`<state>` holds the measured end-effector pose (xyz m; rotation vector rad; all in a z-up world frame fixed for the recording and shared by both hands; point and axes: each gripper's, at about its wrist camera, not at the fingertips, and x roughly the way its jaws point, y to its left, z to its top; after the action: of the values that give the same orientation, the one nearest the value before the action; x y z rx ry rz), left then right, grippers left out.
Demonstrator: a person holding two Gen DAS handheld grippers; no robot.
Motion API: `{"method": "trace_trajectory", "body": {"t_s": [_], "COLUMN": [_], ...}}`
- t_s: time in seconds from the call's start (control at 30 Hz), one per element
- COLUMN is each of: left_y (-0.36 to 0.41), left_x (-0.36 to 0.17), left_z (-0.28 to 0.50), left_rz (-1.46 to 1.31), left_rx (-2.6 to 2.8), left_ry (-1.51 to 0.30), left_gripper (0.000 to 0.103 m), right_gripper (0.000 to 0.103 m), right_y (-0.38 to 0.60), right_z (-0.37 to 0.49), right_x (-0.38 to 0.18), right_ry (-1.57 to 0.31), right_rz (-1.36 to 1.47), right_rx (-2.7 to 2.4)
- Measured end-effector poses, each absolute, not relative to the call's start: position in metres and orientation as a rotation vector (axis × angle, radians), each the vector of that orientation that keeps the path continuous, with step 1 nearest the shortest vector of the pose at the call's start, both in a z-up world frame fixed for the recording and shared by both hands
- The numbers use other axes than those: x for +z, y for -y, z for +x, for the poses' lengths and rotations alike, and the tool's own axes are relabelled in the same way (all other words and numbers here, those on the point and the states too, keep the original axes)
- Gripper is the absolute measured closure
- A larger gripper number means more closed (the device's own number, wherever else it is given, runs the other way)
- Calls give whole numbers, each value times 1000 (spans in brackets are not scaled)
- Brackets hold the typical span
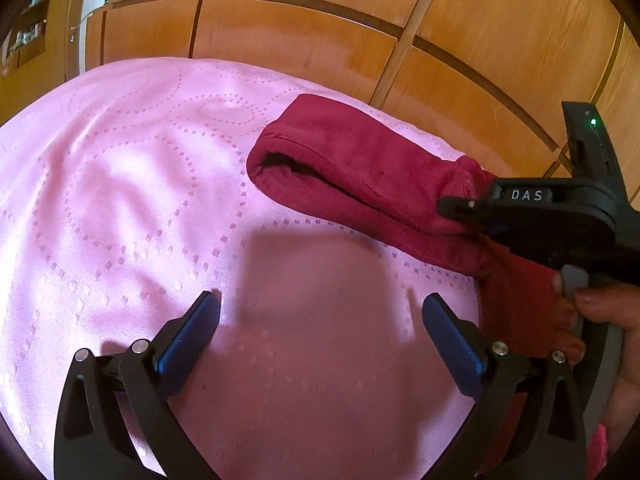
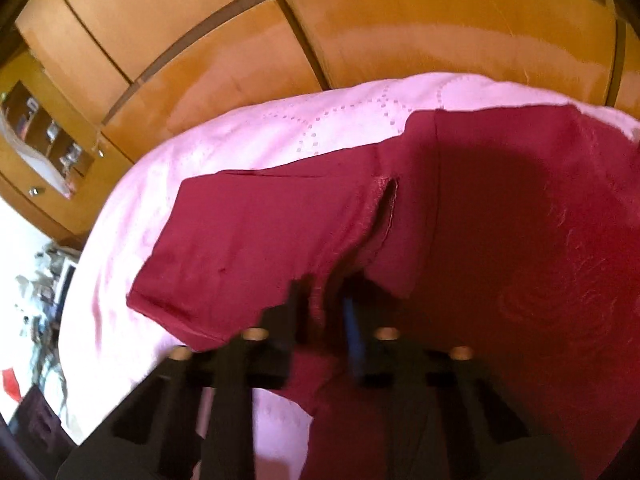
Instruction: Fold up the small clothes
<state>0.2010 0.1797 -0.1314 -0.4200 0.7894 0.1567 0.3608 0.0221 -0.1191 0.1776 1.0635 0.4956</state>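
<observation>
One hand-held gripper point(image 2: 320, 304) pinches the red garment point(image 2: 248, 232).

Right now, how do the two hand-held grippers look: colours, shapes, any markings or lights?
The left gripper has black curved arms with silver rivets and flat blue pads on its fingers. The right gripper is also black, carries white letters "DAS", a small green light and a grey trigger. Its pads are blue too. No cables or sleeves are visible.

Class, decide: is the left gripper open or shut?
Open. The left gripper has its blue pads wide apart, with only pink bedcover between them.
</observation>
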Motion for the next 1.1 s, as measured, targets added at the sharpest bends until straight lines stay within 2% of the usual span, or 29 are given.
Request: {"method": "trace_trajectory", "body": {"t_s": [0.37, 0.6, 0.8, 1.1], "left_y": [-180, -179, -163, -140], "left_x": [-124, -104, -88, -82], "left_z": [201, 197, 215, 237], "left_rz": [-424, -503, -461, -434], "left_rx": [155, 122, 111, 112], "left_ry": [-807, -764, -749, -784], "left_gripper": [2, 2, 2, 2], "right_gripper": [94, 94, 94, 94], "right_y": [34, 113, 198, 264], "right_z": [338, 332, 335, 342], "right_x": [-57, -20, -23, -46], "right_ry": [-901, -797, -793, -815], "right_rz": [222, 192, 233, 264], "right_rx": [500, 386, 266, 129]}}
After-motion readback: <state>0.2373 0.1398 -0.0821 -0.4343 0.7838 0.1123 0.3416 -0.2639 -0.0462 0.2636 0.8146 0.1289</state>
